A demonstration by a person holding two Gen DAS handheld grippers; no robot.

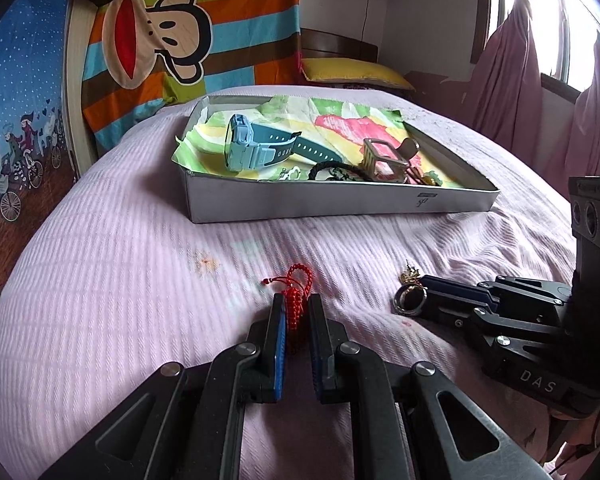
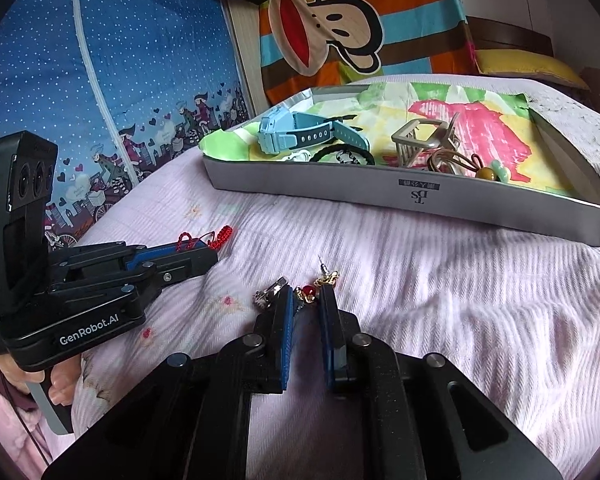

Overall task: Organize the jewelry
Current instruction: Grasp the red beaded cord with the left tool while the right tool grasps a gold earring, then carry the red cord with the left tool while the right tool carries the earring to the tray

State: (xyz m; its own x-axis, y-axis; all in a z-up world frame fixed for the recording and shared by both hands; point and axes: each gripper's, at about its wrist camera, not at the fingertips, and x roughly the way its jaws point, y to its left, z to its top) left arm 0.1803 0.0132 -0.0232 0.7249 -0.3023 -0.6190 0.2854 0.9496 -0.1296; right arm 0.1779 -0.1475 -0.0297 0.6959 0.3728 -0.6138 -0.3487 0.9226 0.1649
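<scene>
A red beaded bracelet [image 1: 295, 306] lies on the pink bedspread, pinched between the fingers of my left gripper [image 1: 296, 300]; its loop and cord stick out past the tips. From the right wrist view, its red cord [image 2: 220, 235] pokes out of the left gripper [image 2: 204, 254]. My right gripper [image 2: 306, 294] is shut on a gold earring with a red bead [image 2: 307, 294]. A silver ring [image 2: 270, 289] lies just outside its left finger. The right gripper [image 1: 418, 292] rests low on the bed, to the right of the left one.
A shallow grey box [image 1: 340, 202] lined with colourful paper sits further up the bed. It holds a blue watch [image 1: 244, 144], a black hair tie [image 1: 332, 168], a beige clip [image 1: 384, 158] and a flower hair tie [image 2: 496, 174]. A striped monkey blanket [image 1: 188, 40] hangs behind.
</scene>
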